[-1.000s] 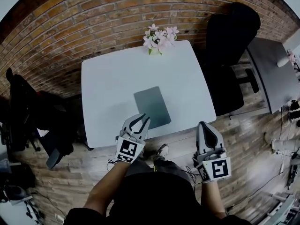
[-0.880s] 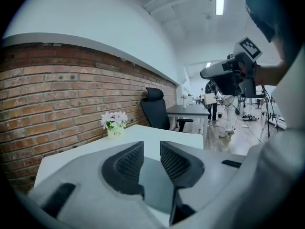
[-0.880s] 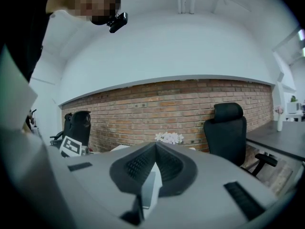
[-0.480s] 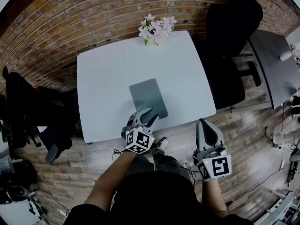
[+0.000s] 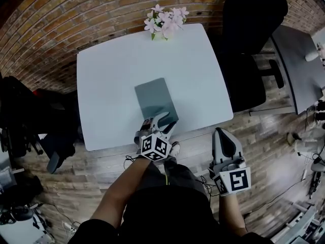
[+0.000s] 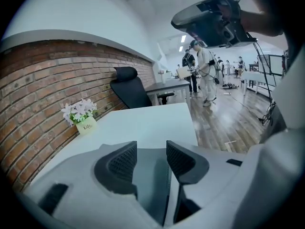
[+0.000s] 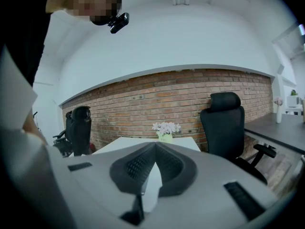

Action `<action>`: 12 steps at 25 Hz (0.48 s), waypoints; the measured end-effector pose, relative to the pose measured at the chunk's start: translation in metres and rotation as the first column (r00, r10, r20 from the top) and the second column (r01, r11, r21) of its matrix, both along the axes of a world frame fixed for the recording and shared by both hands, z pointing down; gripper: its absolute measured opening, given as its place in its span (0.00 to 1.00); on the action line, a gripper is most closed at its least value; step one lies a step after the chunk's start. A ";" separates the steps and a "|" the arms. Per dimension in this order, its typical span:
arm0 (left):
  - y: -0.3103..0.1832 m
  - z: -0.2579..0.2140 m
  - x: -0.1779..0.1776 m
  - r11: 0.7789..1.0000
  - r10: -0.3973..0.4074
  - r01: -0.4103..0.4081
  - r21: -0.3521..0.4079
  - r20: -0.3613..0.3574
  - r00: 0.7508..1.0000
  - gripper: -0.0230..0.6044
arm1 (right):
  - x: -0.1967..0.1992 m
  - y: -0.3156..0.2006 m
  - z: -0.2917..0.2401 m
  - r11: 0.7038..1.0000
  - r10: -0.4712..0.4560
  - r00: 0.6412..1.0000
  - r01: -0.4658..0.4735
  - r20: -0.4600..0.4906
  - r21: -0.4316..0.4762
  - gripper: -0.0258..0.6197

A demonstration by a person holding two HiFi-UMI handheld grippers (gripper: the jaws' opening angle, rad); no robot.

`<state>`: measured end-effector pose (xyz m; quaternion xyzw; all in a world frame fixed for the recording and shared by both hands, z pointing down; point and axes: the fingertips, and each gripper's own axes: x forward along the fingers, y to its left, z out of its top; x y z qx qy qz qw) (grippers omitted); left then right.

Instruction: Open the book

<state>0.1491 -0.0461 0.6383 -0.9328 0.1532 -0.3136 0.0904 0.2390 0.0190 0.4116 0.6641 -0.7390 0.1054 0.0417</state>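
Note:
A closed grey-green book (image 5: 156,101) lies flat on the white table (image 5: 111,70), near its front edge. My left gripper (image 5: 164,121) hovers at the book's near end, its jaws just opened and standing apart with nothing pressed between them; in the left gripper view the book (image 6: 153,190) shows through the gap of the left gripper (image 6: 151,152). My right gripper (image 5: 224,139) hangs off the table's front right corner, over the floor, its jaws tip to tip. In the right gripper view the right gripper (image 7: 155,148) points level toward the table and the brick wall.
A small pot of pink-white flowers (image 5: 165,19) stands at the table's far edge against the brick wall. A black office chair (image 5: 249,39) sits at the table's right, another dark chair (image 5: 30,121) at its left. A grey desk (image 5: 299,70) lies further right.
My left gripper has come down and forward to the book's near end and its jaws have spread apart. The right gripper has dropped slightly beside the table corner.

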 end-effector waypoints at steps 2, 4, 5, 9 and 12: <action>0.002 0.005 0.004 1.000 0.018 -0.019 0.012 0.018 1.000 0.33 | 0.001 -0.001 0.003 1.000 -0.006 1.000 0.006 0.002 0.000 0.06; 0.005 0.014 0.008 0.999 0.041 -0.043 0.030 0.041 0.998 0.33 | 0.000 -0.001 0.004 1.000 -0.019 1.000 0.019 0.010 0.013 0.06; 0.006 0.016 0.009 0.998 0.047 -0.049 0.035 0.051 0.998 0.33 | 0.000 -0.001 0.004 1.000 -0.023 1.000 0.023 0.014 0.016 0.06; 0.005 0.024 0.014 0.998 0.045 -0.049 0.045 0.093 0.995 0.33 | 0.003 -0.002 0.008 1.000 -0.026 1.000 0.026 0.015 0.003 0.06; 0.005 0.030 0.018 0.996 0.063 -0.071 0.058 0.122 0.991 0.33 | 0.007 -0.002 0.011 1.000 -0.011 1.000 0.011 0.017 -0.017 0.06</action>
